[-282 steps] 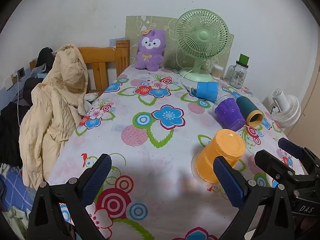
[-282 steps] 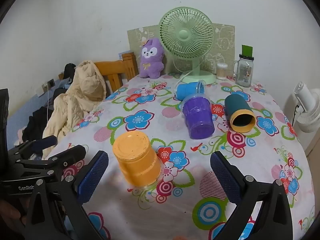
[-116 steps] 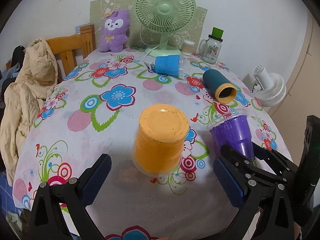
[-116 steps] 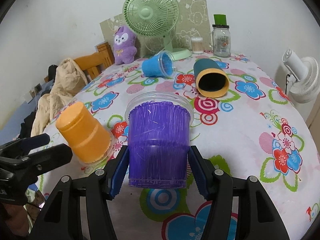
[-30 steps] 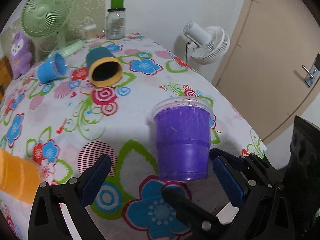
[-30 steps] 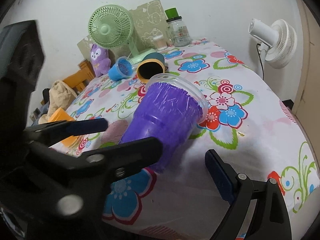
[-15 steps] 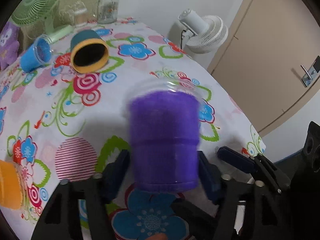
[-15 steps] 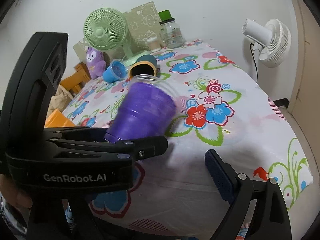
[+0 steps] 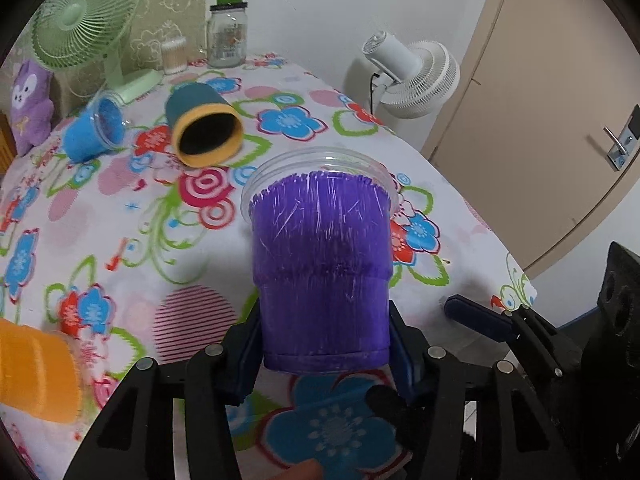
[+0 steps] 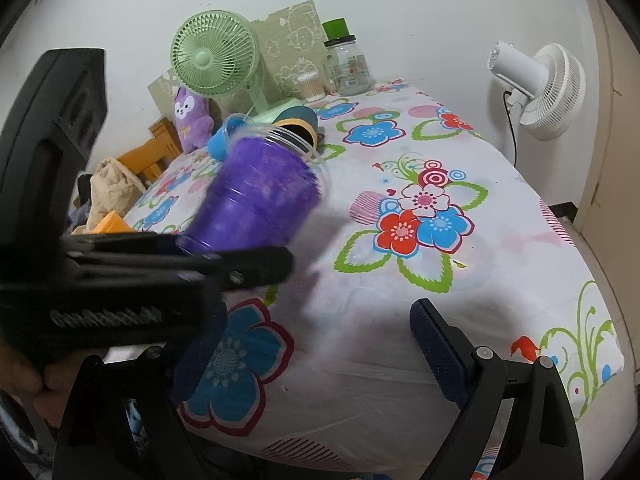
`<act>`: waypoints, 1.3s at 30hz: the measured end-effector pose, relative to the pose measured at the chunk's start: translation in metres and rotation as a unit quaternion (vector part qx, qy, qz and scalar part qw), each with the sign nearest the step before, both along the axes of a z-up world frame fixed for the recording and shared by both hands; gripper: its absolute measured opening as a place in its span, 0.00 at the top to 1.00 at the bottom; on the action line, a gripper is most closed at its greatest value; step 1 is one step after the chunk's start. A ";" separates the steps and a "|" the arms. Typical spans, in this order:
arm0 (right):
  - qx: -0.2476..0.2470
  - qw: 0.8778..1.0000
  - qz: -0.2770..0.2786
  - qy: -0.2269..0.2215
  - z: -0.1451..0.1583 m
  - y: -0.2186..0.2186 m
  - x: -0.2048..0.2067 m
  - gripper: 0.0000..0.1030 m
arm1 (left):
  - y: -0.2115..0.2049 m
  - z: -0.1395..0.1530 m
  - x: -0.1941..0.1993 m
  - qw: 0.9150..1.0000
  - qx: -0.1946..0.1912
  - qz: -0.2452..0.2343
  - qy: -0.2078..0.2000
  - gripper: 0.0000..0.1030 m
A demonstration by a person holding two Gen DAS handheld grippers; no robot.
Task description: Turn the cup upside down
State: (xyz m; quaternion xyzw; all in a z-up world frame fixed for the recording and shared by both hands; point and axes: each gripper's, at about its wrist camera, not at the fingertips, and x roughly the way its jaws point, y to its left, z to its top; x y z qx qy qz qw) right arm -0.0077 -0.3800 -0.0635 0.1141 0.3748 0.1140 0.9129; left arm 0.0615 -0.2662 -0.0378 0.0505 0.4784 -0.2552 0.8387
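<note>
My left gripper [image 9: 324,356] is shut on the purple cup [image 9: 322,264] near its base. The cup's clear rim points away from me. It is held above the flowered tablecloth [image 9: 120,216]. In the right wrist view the purple cup [image 10: 256,196] is tilted, with the left gripper [image 10: 192,256] clamped on its lower part. My right gripper [image 10: 320,352] is open and empty, just right of the cup over the table's near edge. One of its fingers [image 9: 476,320] shows in the left wrist view.
An orange cup [image 9: 36,376] stands upside down at the left. A teal cup [image 9: 204,128] and a blue cup [image 9: 94,130] lie on their sides further back. A green fan [image 9: 84,20], a glass jar [image 9: 226,36] and a purple plush [image 9: 28,104] stand at the back. A white fan [image 10: 540,84] stands beside the table.
My left gripper has closed on the purple cup and taken it from the right gripper, which now stands open. The cup has risen and tilted a little.
</note>
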 end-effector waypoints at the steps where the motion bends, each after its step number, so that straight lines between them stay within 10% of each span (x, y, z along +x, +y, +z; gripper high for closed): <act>1: 0.000 1.000 0.002 -0.001 0.000 0.001 0.000 0.09 | 0.003 0.002 0.000 1.000 0.003 0.000 0.000 0.46; 39: -0.014 0.999 0.046 -0.003 0.008 0.026 0.014 0.09 | 0.076 0.026 -0.011 0.996 0.082 0.002 0.028 0.45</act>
